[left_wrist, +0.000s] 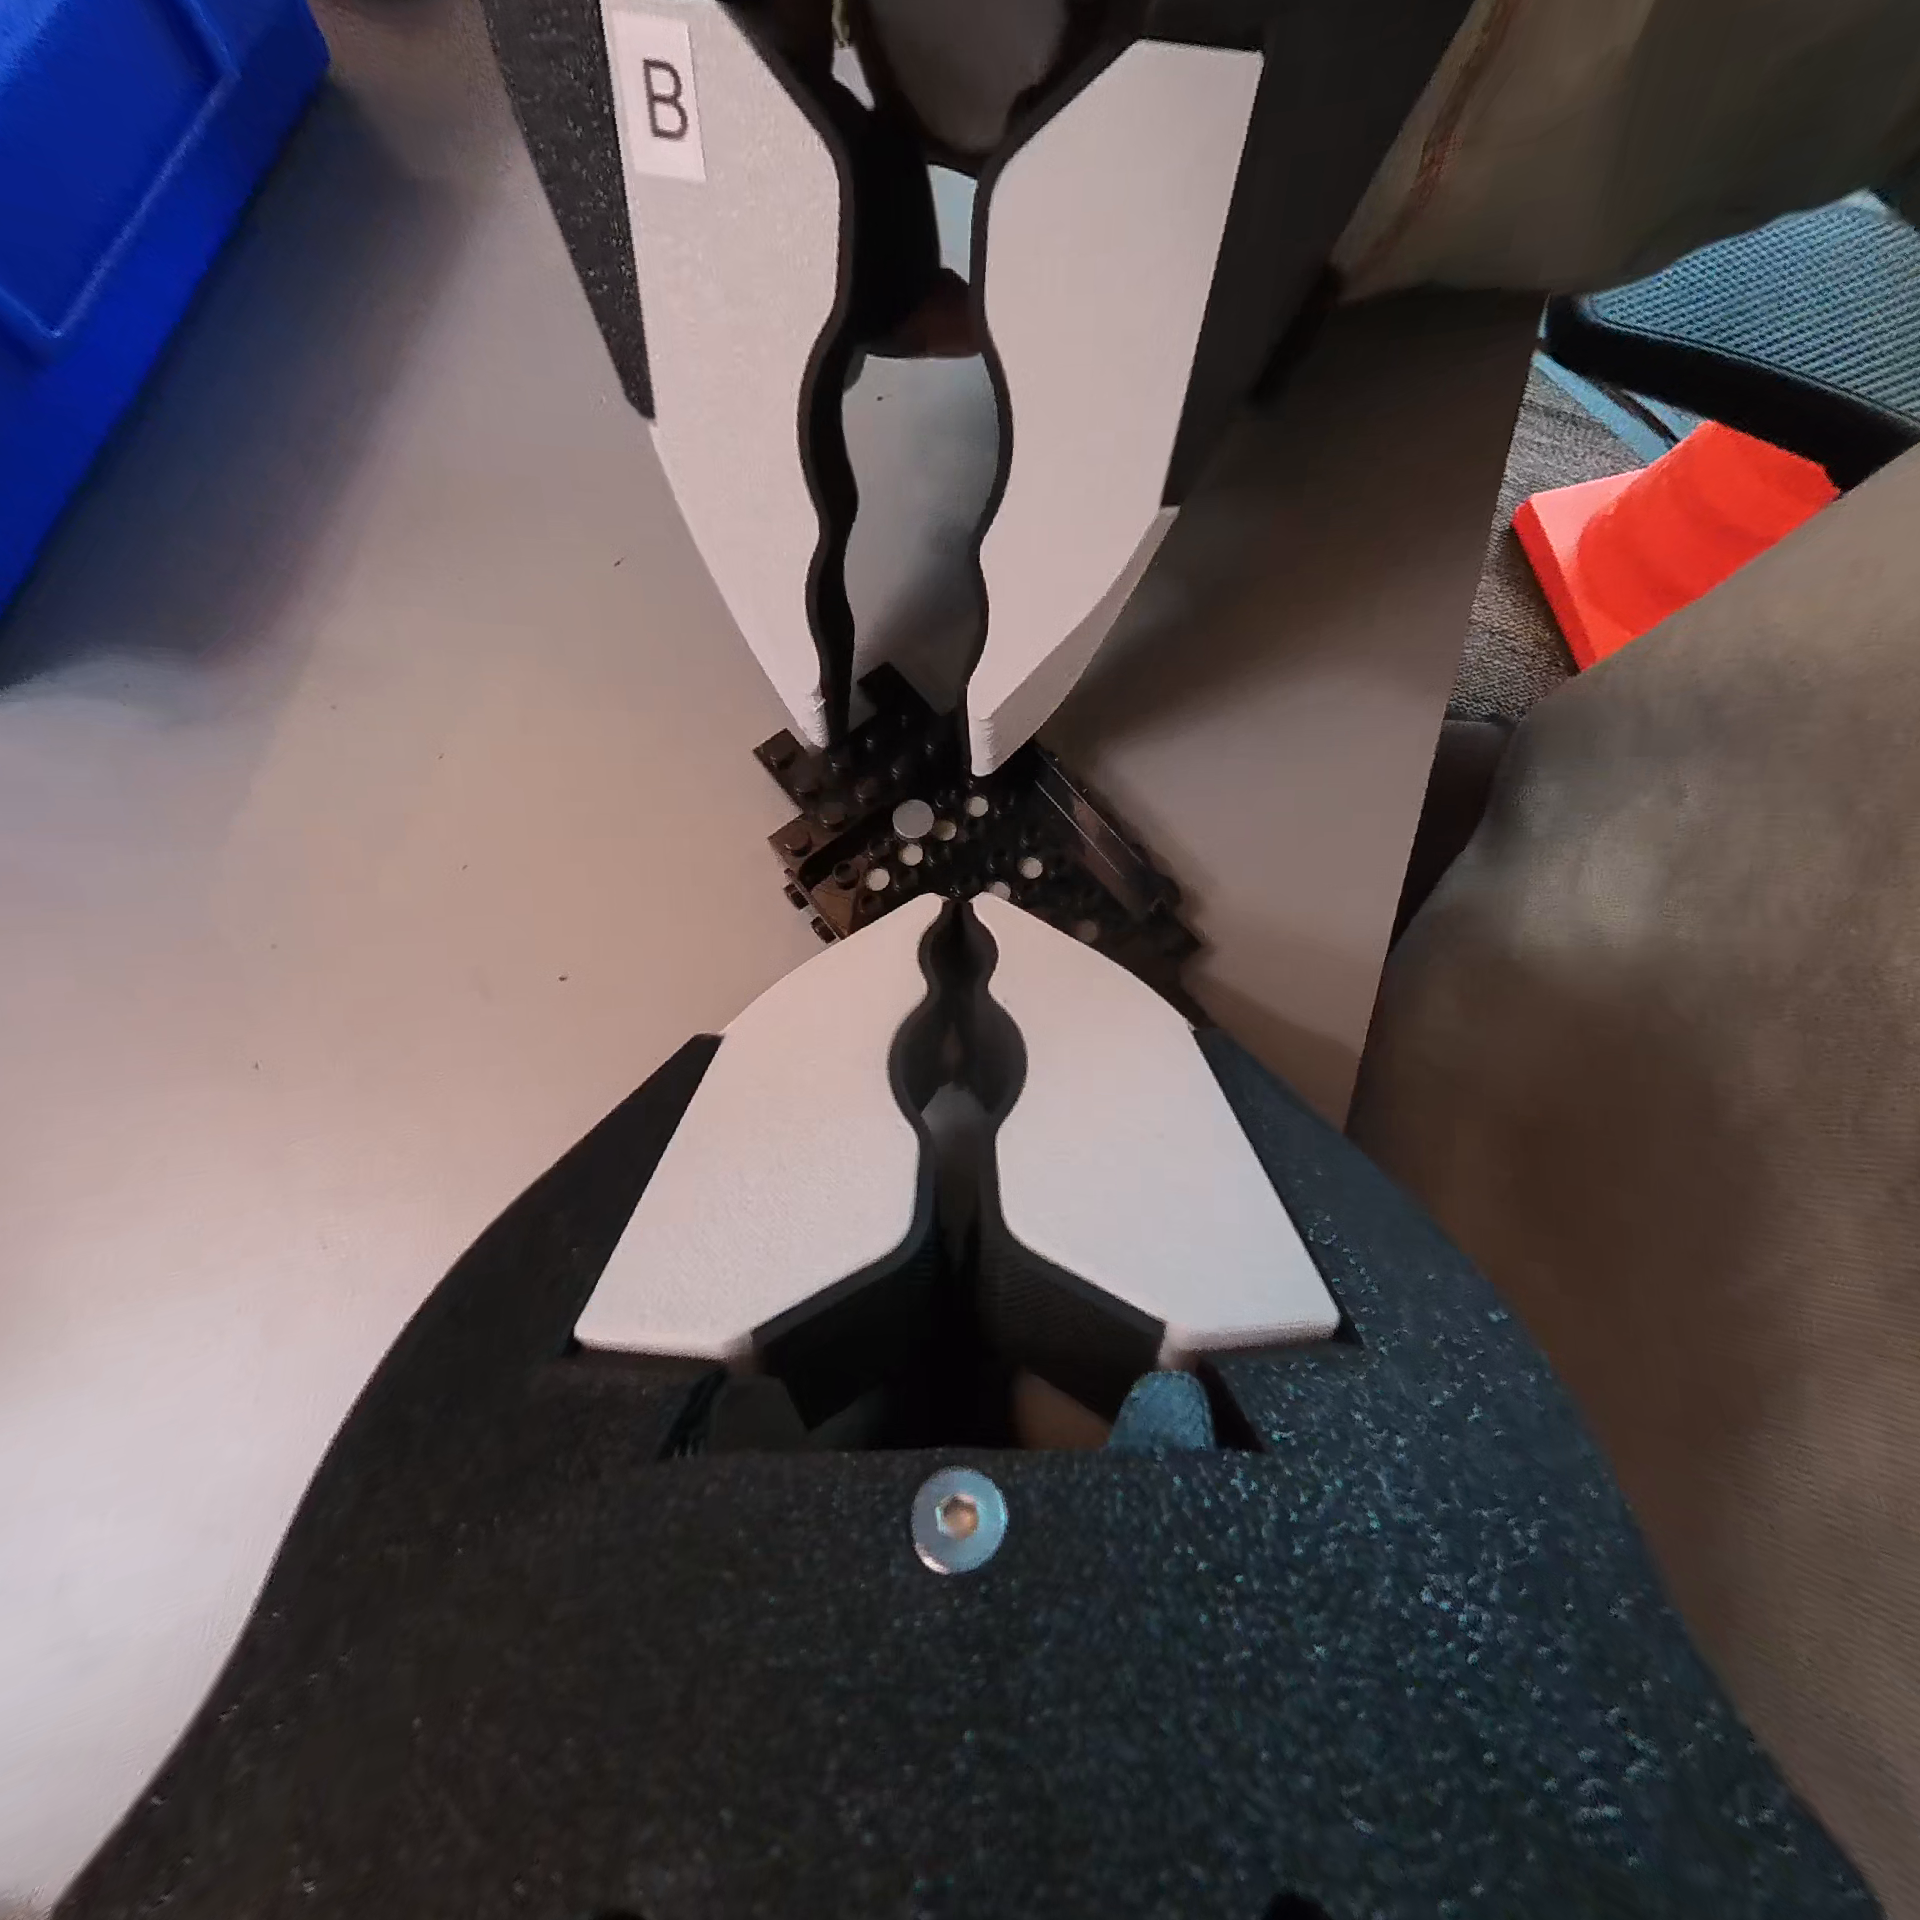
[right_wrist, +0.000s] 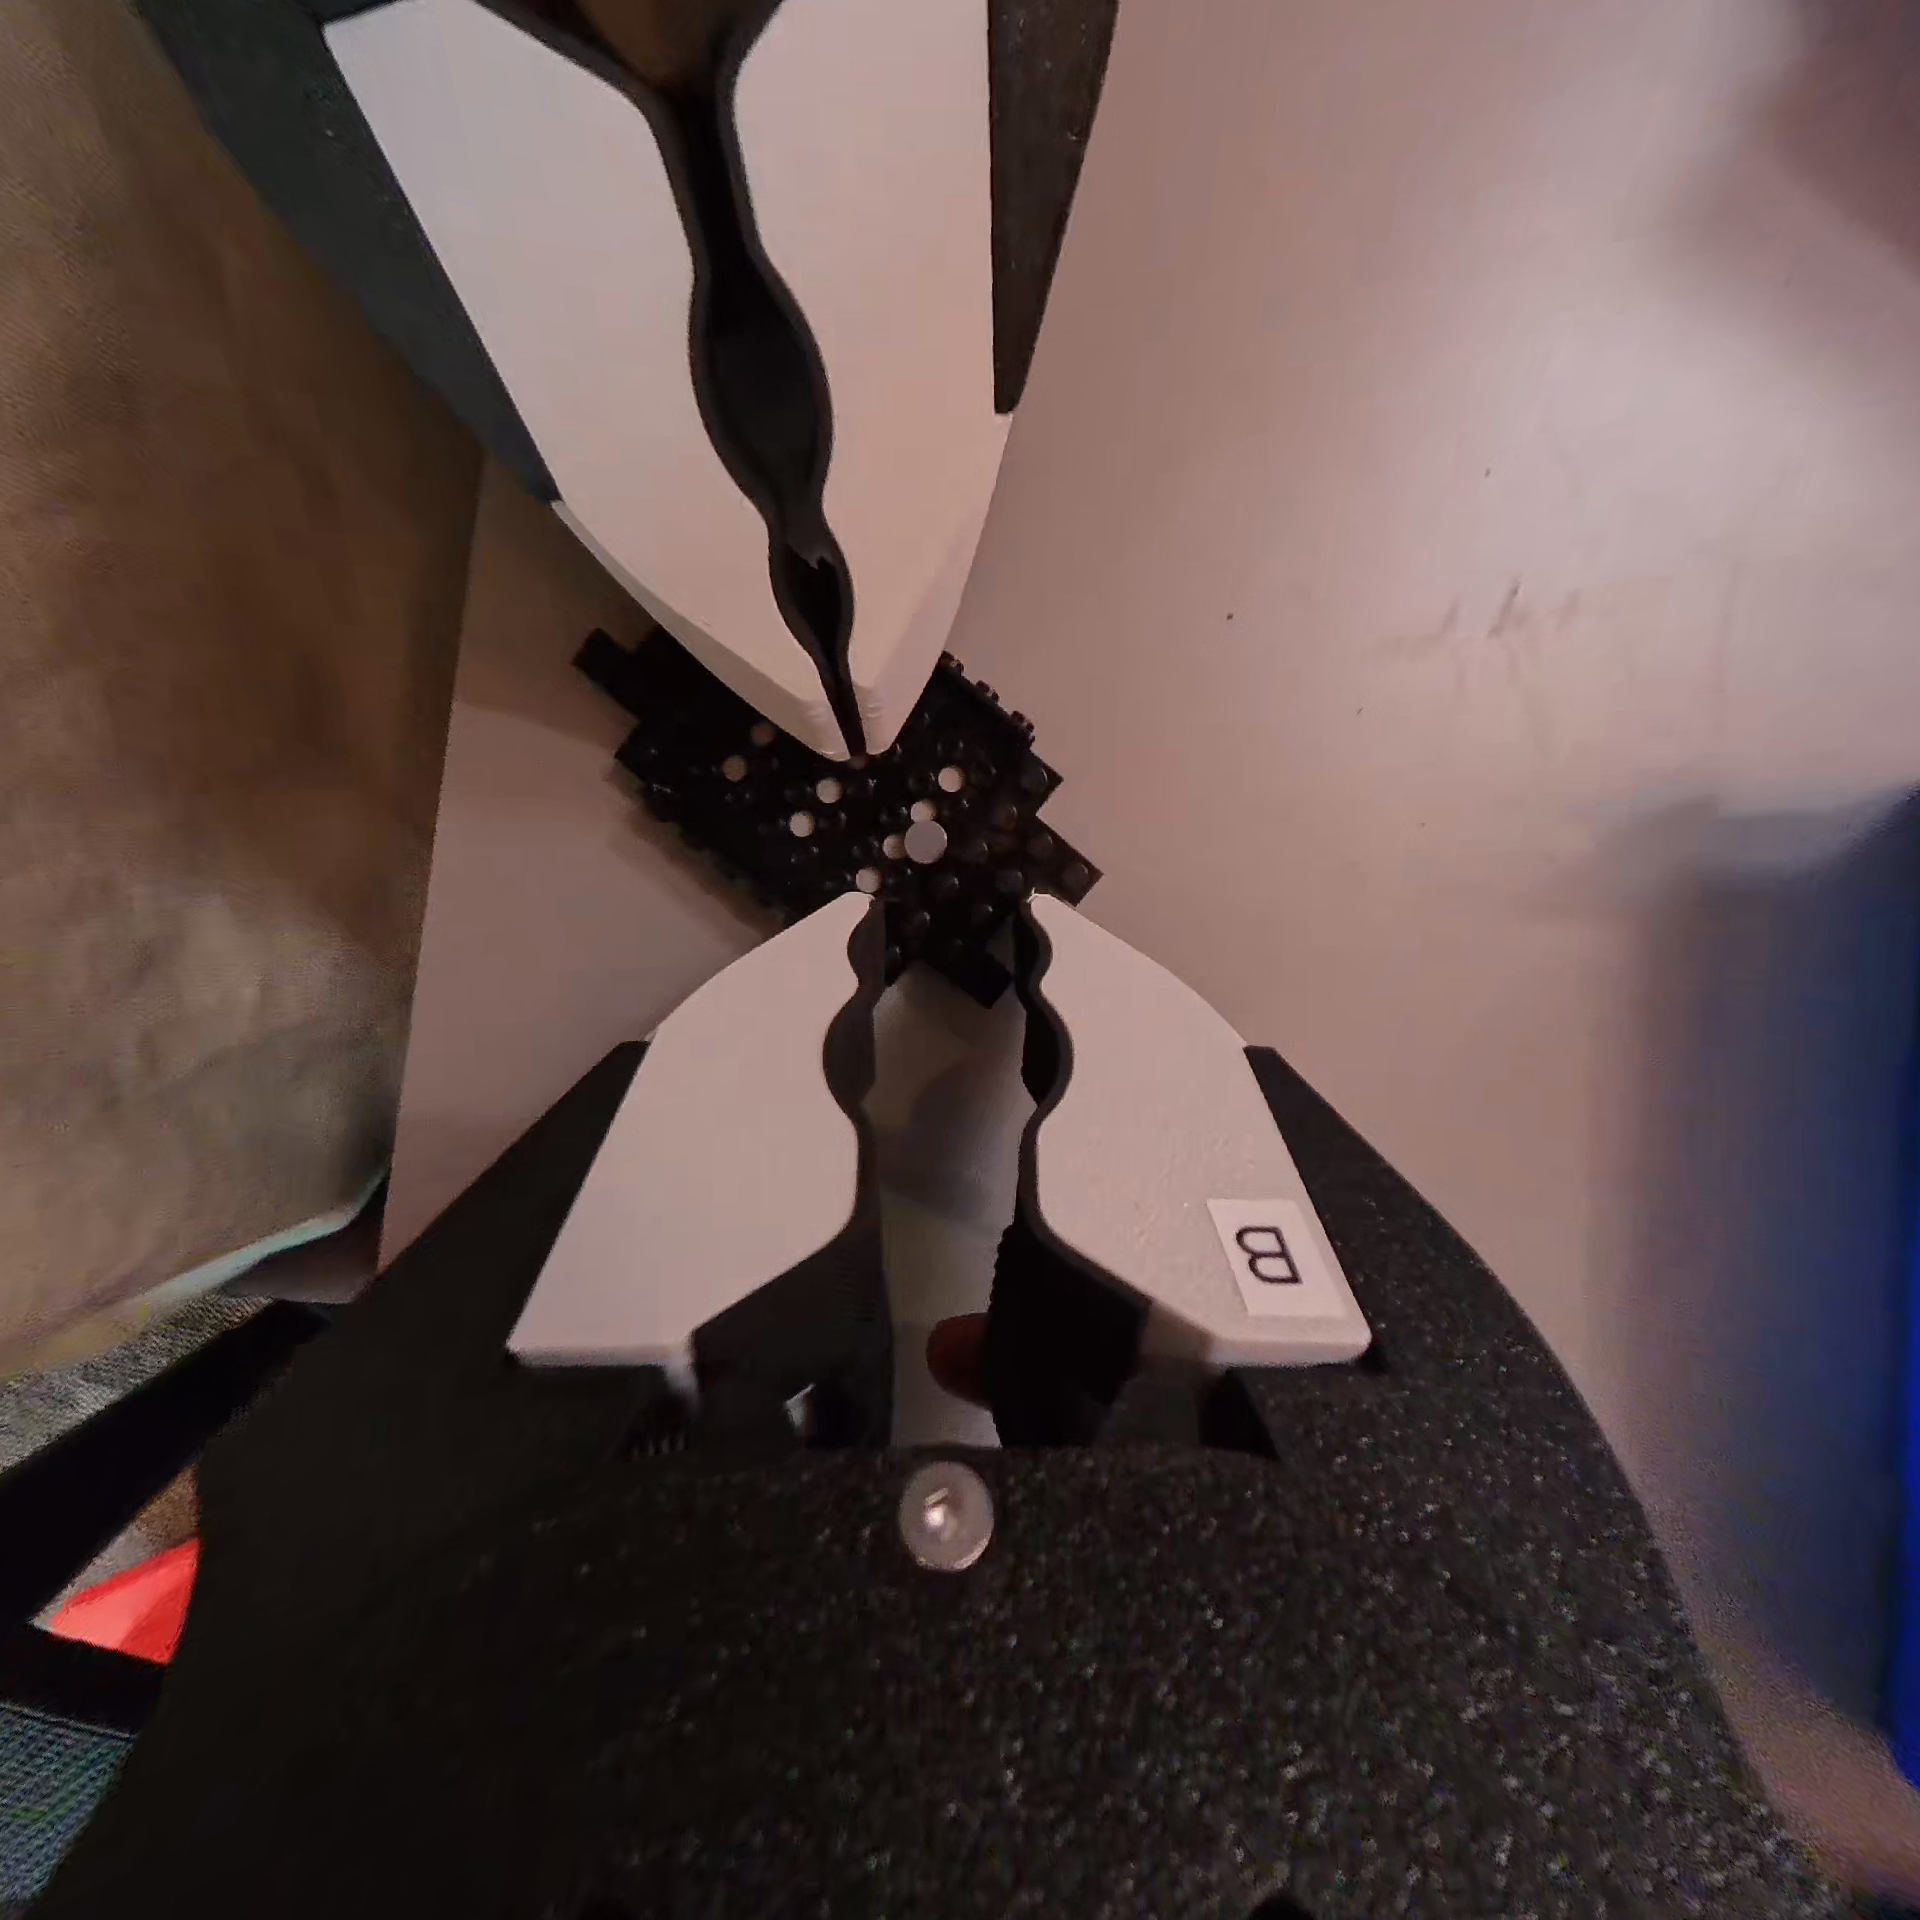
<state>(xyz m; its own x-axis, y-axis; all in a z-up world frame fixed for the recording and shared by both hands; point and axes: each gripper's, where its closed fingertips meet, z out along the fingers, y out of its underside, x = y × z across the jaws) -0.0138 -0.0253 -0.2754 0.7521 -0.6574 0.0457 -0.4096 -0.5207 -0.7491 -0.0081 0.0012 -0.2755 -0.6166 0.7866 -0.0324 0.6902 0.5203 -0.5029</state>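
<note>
A black studded brick assembly (left_wrist: 987, 847) with a flat plate full of small round holes is held above a pale table (left_wrist: 364, 935). My left gripper (left_wrist: 961, 914) is shut on the near thin edge of the plate. My right gripper (left_wrist: 899, 732), with a white sticker on one finger, comes in from the far side, shut on the thicker brick end. In the right wrist view, my right gripper (right_wrist: 951, 909) clamps the brick part of the assembly (right_wrist: 821, 831), and my left gripper (right_wrist: 854, 740) pinches the opposite edge.
A blue bin (left_wrist: 104, 260) stands at the table's left, and shows blurred in the right wrist view (right_wrist: 1818, 1143). A red-orange wedge (left_wrist: 1662, 540) and a black mesh chair (left_wrist: 1766, 332) lie beyond the table edge. Brown-grey fabric (left_wrist: 1662, 1143) is close on the right. Only a small space, under 4 cm, lies between the two pairs of fingers.
</note>
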